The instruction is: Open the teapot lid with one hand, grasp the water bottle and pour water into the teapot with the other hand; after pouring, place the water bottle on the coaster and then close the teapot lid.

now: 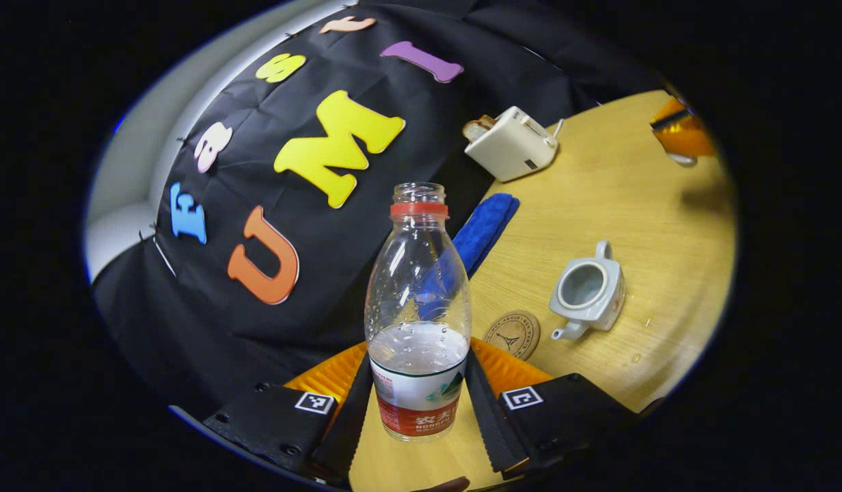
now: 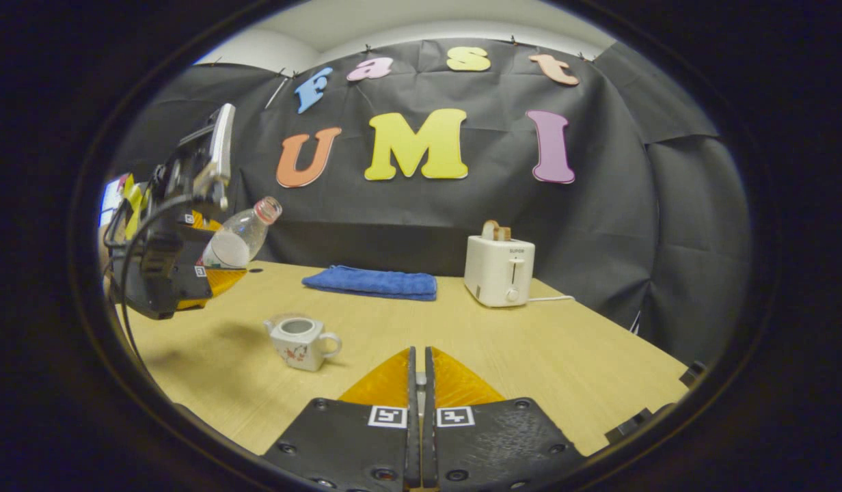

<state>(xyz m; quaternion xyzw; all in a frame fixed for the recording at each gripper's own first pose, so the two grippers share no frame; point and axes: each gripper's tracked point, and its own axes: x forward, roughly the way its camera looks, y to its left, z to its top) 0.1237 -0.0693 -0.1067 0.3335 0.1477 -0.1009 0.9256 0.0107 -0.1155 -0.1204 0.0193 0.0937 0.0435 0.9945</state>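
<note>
Left gripper [image 1: 419,400] clamps both fingers on water bottle [image 1: 418,321] (uncapped, partly full), held above table [image 1: 640,205]. Bottle base hidden behind fingers. Beyond it coaster [image 1: 512,334], then teapot [image 1: 588,292] with lid off, well apart from bottle. Right gripper [image 2: 419,383] fingers pressed together; whether lid sits between them, cannot tell. Farther: blue cloth [image 2: 373,282], toaster [image 2: 499,271].

Wooden table [image 2: 544,355] bearing teapot [image 2: 301,342], coaster [image 1: 512,334], towel [image 2: 373,281], toaster [image 2: 498,271].

Bottle raised, teapot open.
My uncapped water bottle [image 1: 418,321], part full, tilts above the table; lidless white teapot [image 1: 588,290] stands beside round coaster [image 1: 512,334].
</note>
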